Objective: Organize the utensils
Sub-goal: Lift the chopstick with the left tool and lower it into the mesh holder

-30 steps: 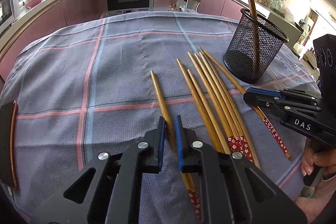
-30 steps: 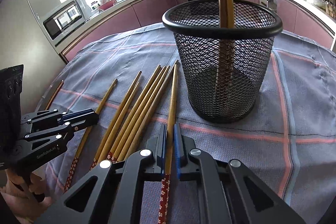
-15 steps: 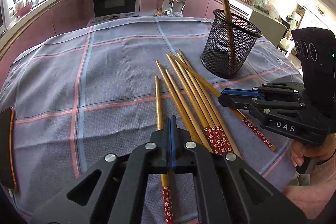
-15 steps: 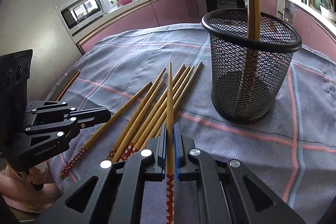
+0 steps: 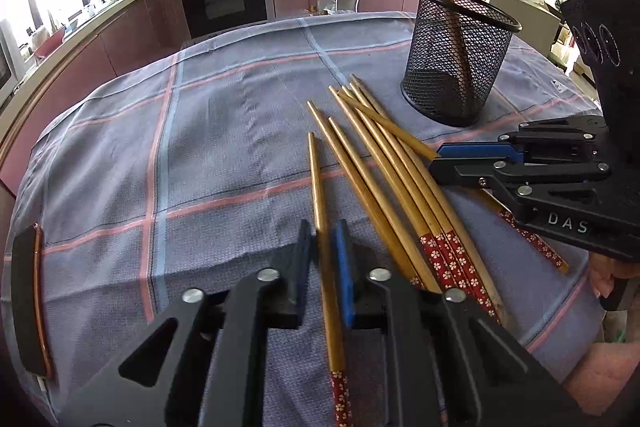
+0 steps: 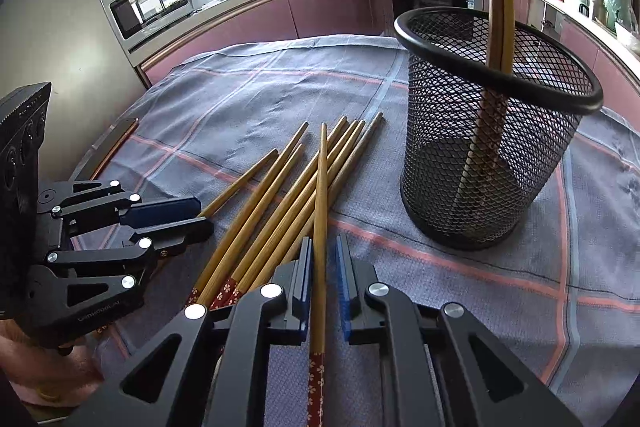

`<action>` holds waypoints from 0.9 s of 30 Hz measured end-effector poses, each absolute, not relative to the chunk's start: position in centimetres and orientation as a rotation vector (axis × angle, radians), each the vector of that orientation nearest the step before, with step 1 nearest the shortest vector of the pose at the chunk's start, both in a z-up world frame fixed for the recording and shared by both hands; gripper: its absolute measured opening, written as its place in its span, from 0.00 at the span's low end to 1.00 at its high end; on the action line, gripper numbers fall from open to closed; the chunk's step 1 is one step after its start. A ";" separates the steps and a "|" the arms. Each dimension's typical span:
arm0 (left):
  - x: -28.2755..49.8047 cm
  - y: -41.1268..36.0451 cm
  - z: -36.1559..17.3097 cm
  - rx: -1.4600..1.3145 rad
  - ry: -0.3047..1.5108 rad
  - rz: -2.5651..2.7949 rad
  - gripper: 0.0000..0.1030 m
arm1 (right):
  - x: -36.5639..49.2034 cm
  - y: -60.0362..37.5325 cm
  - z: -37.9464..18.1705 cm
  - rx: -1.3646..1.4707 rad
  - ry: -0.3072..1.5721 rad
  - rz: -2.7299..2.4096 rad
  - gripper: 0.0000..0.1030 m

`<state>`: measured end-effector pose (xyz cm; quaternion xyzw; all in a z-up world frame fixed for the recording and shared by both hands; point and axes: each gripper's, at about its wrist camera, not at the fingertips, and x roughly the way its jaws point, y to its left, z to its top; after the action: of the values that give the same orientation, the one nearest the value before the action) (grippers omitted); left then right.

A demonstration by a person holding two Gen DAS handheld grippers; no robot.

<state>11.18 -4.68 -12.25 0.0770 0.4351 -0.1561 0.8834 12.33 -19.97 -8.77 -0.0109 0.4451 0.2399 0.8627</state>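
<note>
A kitchen with maroon cabinets surrounds a tabletop (image 5: 224, 115) under a checked grey cloth. The left claw (image 5: 324, 247) stands released astride one chopstick (image 5: 320, 195); the right claw (image 6: 322, 259) is likewise released around another chopstick (image 6: 320, 195). Each stick's long axis runs straight ahead between the fingers. The mesh holder (image 6: 492, 131) stands ahead-right, nearer the right claw.

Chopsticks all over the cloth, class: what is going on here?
A person holds two grippers. The left gripper and right gripper each have one chopstick between slightly parted jaws; whether either is clamped is unclear. More chopsticks lie on the tablecloth. Two already stand in the mesh holder.
</note>
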 end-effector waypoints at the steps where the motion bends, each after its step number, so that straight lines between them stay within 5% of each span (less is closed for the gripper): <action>1: 11.2 -4.8 -12.3 0.161 0.904 -0.318 0.08 | 12.3 -20.0 -8.7 -0.023 0.931 0.503 0.08; 27: 9.2 -2.8 2.4 -0.072 0.619 -0.618 0.07 | 9.7 -27.2 2.8 0.128 0.584 0.540 0.06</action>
<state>9.21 -2.76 2.37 -0.0347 0.2997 -0.2993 0.9052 9.69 -27.20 2.84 0.0625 0.2844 0.2628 0.9199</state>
